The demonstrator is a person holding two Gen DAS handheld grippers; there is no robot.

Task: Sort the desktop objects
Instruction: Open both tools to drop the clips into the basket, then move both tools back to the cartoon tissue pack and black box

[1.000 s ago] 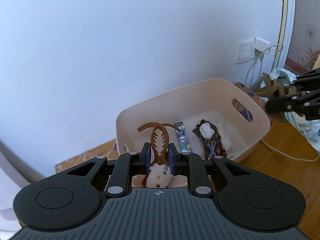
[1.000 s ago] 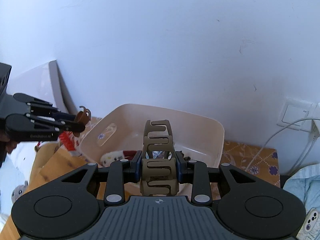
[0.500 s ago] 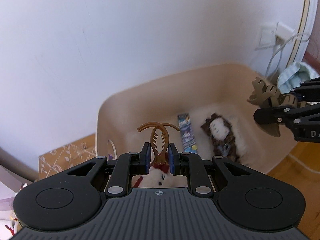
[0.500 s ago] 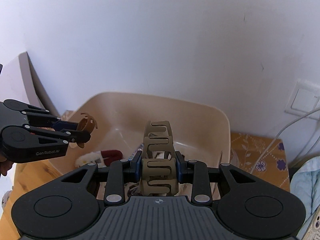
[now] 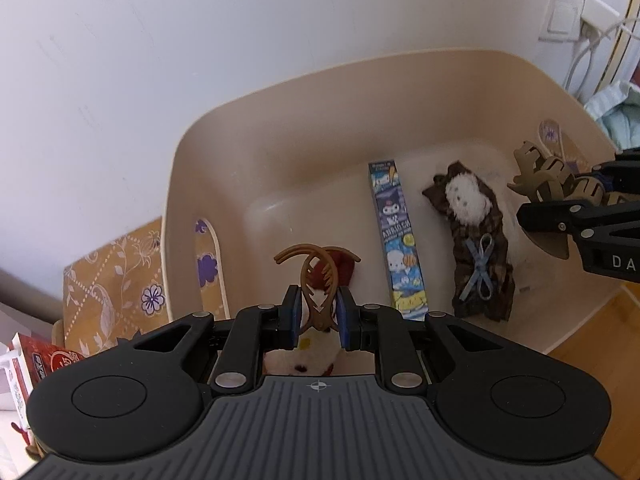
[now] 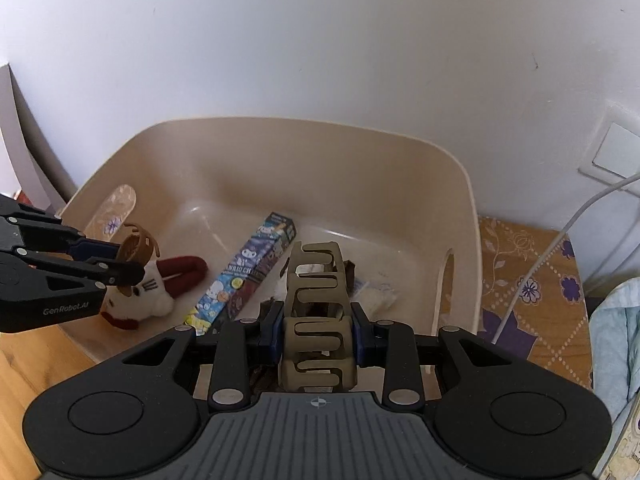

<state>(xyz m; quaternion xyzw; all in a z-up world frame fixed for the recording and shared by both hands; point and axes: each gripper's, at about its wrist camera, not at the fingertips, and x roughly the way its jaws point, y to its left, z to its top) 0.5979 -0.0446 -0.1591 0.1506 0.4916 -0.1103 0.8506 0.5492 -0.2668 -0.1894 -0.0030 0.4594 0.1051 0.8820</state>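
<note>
My left gripper (image 5: 318, 312) is shut on a thin brown hair claw (image 5: 316, 272) and holds it over the near left part of a beige plastic bin (image 5: 280, 92). My right gripper (image 6: 318, 320) is shut on a wide olive hair claw (image 6: 316, 280) and holds it over the bin's right part (image 6: 460, 184). Each gripper shows in the other view, the left (image 6: 120, 266) and the right (image 5: 532, 208). In the bin lie a white plush with red legs (image 6: 148, 292), a blue cartoon box (image 5: 396, 240) and a brown plaid plush (image 5: 476, 240).
The bin stands on a floral brown cloth (image 5: 112, 280) against a white wall. A wall socket with white cables (image 5: 580, 20) is at the right. Wooden tabletop (image 6: 24, 360) lies in front of the bin. A red packet (image 5: 36, 364) lies at the left.
Both grippers have moved forward and down over the bin with their hair claws still held. The bin's inside now fills both views.
</note>
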